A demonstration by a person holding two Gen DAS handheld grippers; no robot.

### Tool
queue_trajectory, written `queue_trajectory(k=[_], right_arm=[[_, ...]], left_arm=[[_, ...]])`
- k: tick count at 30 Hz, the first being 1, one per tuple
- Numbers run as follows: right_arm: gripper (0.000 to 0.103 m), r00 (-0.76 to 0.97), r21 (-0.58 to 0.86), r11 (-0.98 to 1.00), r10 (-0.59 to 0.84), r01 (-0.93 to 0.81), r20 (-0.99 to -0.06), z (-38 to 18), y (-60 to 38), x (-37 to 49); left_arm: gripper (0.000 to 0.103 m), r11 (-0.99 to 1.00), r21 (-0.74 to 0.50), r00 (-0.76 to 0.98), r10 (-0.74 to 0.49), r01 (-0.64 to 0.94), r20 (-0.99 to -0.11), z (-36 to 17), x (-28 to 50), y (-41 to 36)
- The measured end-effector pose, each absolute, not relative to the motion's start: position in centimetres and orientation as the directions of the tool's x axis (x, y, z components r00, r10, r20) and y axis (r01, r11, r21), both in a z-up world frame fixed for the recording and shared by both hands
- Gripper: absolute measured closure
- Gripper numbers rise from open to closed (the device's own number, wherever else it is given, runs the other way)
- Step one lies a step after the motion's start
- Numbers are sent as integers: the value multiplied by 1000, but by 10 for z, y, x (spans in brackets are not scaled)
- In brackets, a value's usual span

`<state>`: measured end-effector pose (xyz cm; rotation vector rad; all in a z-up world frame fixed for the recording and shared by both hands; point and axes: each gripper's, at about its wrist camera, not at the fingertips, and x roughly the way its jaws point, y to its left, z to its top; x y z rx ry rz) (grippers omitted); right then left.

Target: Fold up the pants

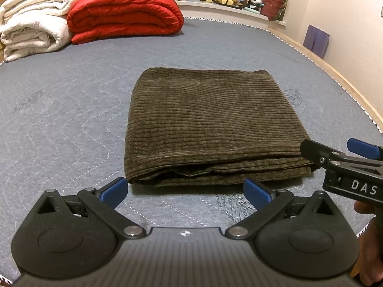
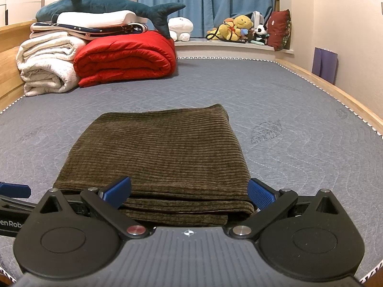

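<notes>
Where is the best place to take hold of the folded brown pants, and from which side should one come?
Probably the near layered edge of the folded brown pants, approached low from the front. There the stacked layers are open and raised off the mattress, so a finger can slide under. The right hand-held gripper already stands open around the near right corner; the left hand-held gripper, also open, faces the near left corner.

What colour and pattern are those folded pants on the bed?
Dark olive-brown pants with fine corduroy-like ribs running across them; the left wrist view shows it best.
</notes>
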<state>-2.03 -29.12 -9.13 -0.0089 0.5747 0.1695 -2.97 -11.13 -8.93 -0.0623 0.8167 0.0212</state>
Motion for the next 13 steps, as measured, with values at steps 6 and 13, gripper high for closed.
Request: queue_trajectory(k=[6,13], right_arm=[[1,827,44,985,162,-165,-537,-89,-292,-21],[1,825,43,985,162,-165,-541,-90,-293,-20]], left_arm=[[0,998,-50,684,-5,-46,-729,-90,-29,-110],[0,998,-42,686,-2,-42,-728,-91,-29,-110]])
